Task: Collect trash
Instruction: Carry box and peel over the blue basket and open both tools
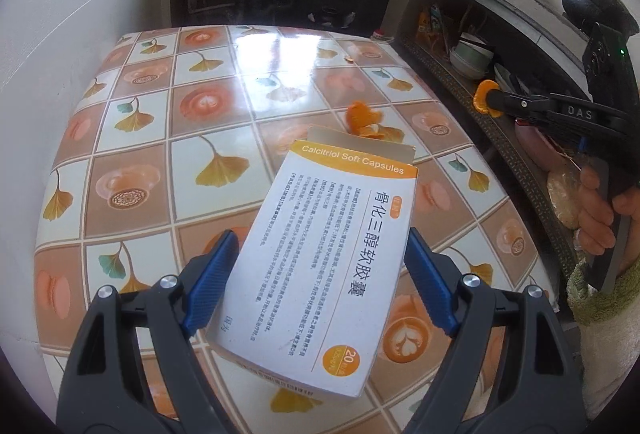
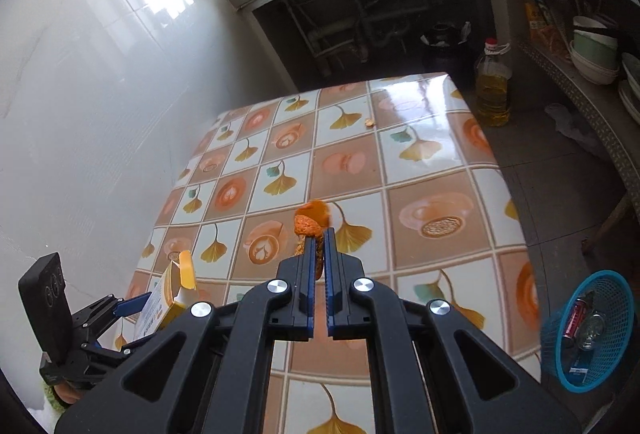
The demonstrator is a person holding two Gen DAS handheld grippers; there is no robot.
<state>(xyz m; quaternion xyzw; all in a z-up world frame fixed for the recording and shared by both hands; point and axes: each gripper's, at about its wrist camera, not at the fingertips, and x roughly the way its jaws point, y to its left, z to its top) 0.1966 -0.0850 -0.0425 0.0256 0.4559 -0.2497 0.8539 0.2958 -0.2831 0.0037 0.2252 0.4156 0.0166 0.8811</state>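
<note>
The left claw (image 1: 316, 270) grips a white and orange medicine box (image 1: 320, 266) across its width, blue pads pressed to both long edges, and holds it tilted above the tabletop (image 1: 168, 154). The box's end flap (image 2: 186, 268) stands open. The right claw (image 2: 318, 254) is closed on a piece of orange peel (image 2: 310, 224), which pokes out past the fingertips, clear of the tabletop.

More peel (image 1: 366, 124) lies on the tabletop just beyond the box's far end, and a small scrap (image 2: 369, 122) sits well apart near the far edge. A blue basket (image 2: 588, 330) stands on the floor to the right of the tabletop and already holds some trash (a red can-like thing among it, though it is hard to tell exactly).

Risks, as I judge them: the peel is pinched only by its lower part, and it looks soft, so a fast swing toward the basket could tear it or let it slip onto the floor short of the rim. The box is light and held by its thin walls; squeezing harder may crush it, while a tilt could let it pivot out of the pads. If anything remains inside, the open flap would let it fall. The basket is small, so a release from high or off-centre may miss.
</note>
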